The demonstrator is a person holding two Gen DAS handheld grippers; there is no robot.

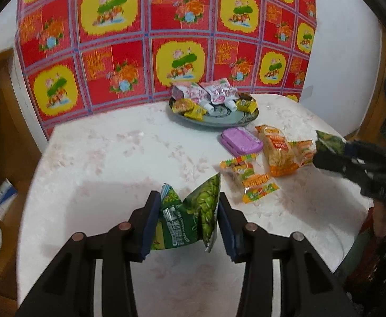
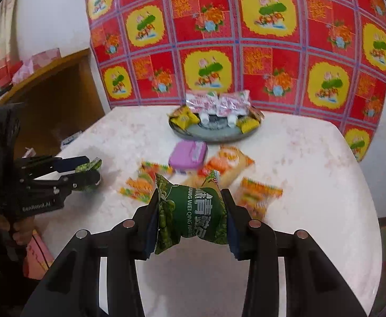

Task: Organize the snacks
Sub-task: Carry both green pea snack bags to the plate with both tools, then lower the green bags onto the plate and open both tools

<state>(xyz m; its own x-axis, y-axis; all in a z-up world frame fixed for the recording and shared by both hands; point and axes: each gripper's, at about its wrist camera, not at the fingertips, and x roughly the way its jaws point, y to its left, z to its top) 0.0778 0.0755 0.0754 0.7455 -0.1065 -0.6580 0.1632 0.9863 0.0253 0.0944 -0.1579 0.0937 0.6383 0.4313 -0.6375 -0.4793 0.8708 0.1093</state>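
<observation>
A home: floral red-and-yellow cloth [image 1: 166, 39] backs a pale tabletop [image 1: 113, 158], wooden shelf [image 2: 60, 84] left of the fingers.

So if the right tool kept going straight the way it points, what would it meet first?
Probably the orange snack packets lying just ahead of the right tool and its green pea packet, then the purple box; depth is unclear.

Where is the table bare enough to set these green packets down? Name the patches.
Bare table runs left of the plate and purple box, to the near edge. In the right wrist view, the far right corner is free too. Crowded: the orange snack packets beside the box, and the plate itself.
</observation>
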